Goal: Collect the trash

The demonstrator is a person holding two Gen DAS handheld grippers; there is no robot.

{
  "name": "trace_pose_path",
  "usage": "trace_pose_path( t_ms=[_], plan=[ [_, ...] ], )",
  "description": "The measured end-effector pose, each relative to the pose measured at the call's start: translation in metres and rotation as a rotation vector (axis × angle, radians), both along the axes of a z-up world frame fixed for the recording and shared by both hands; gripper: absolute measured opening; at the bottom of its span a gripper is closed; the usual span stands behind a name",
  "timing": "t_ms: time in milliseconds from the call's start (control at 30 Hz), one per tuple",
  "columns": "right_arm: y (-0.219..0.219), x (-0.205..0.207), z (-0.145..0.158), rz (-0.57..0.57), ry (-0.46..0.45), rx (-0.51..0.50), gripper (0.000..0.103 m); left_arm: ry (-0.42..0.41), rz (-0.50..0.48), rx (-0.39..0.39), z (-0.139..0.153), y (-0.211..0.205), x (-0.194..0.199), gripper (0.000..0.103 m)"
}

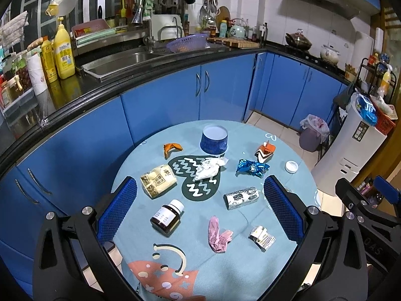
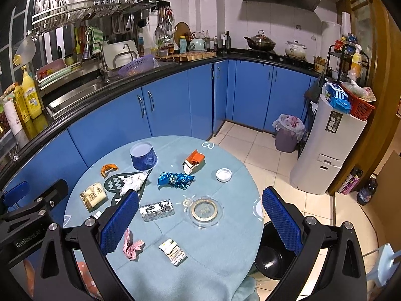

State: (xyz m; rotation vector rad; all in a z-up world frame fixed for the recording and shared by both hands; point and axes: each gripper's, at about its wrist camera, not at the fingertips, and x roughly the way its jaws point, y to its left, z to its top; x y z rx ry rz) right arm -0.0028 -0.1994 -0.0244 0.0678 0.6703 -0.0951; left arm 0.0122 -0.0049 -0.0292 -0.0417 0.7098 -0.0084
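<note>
We hold the left tool (image 1: 200, 200) and right tool (image 2: 200, 205) open, empty, above the littered table (image 1: 240, 271)

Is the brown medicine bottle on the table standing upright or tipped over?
Tipped over. The brown medicine bottle lies on its side on the table, white cap on and pointing away from the left gripper.

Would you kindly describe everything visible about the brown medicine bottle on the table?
The brown bottle is small, of dark translucent amber, glass or plastic, with a white screw cap, shut, and a white printed label too small to read. It lies on its side on the light blue tablecloth, cap pointing away from the camera, between the open fingers of the left gripper. Nothing else touches it; a crumpled pink wrapper lies apart, nearby.
</note>
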Motion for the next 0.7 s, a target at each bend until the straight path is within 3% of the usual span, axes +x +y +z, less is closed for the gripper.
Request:
trace_pose_path(
  t_ms=[700],
  plan=[
    [0.0,0.0027,-0.0004,0.001,0.0,-0.002,0.096,-0.004,0.001,-0.002,-0.0007,0.001,0.0003,0.1]
  ],
)
